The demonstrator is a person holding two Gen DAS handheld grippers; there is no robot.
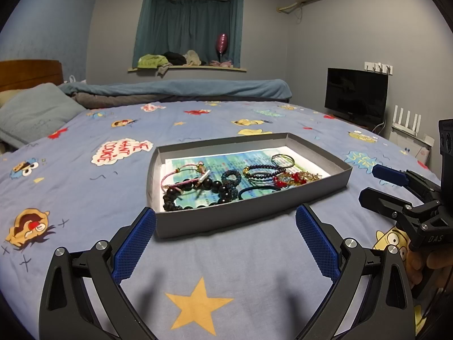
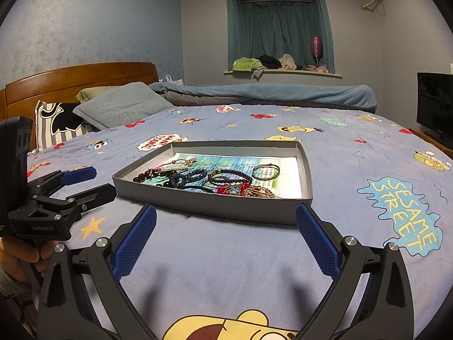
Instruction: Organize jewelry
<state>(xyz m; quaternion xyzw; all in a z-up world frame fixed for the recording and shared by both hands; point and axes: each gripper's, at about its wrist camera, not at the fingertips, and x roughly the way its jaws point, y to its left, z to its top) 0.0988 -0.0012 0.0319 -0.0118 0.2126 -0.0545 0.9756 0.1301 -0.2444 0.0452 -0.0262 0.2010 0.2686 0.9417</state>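
My left gripper (image 1: 225, 238) is held above the bedsheet (image 1: 85, 198), fingers spread wide with nothing between them. Its blue ribbed pads (image 1: 134, 248) point toward the near wall of the grey tray (image 1: 226, 221), just short of it. My right gripper (image 2: 226, 238) is likewise spread wide and holds nothing; its pads (image 2: 318, 243) sit just in front of the same tray (image 2: 215, 206), toward its near right corner. Each gripper appears at the edge of the other camera's view, both clear of the tray.

The tray lies flat on the cartoon-print bedsheet and is lined with a printed paper sheet (image 1: 300, 155). All jewelry is inside the tray:
- a dark round-bead bracelet (image 1: 198, 189) at the near left, with a pink cord bracelet (image 1: 181, 177) lying partly across it;
- a small blue beaded ring-shaped piece (image 1: 230, 177) near the centre;
- a dark blue bead strand (image 1: 260, 168) to its right;
- a thin green bangle (image 1: 282, 159) toward the far right;
- a red and gold tangle (image 1: 294, 178) at the near right;
- a dark hair tie (image 1: 254, 191) by the near wall.

Beyond the tray: a grey pillow (image 2: 121, 107), a wooden headboard (image 2: 79, 79), a folded blanket (image 2: 269, 92).
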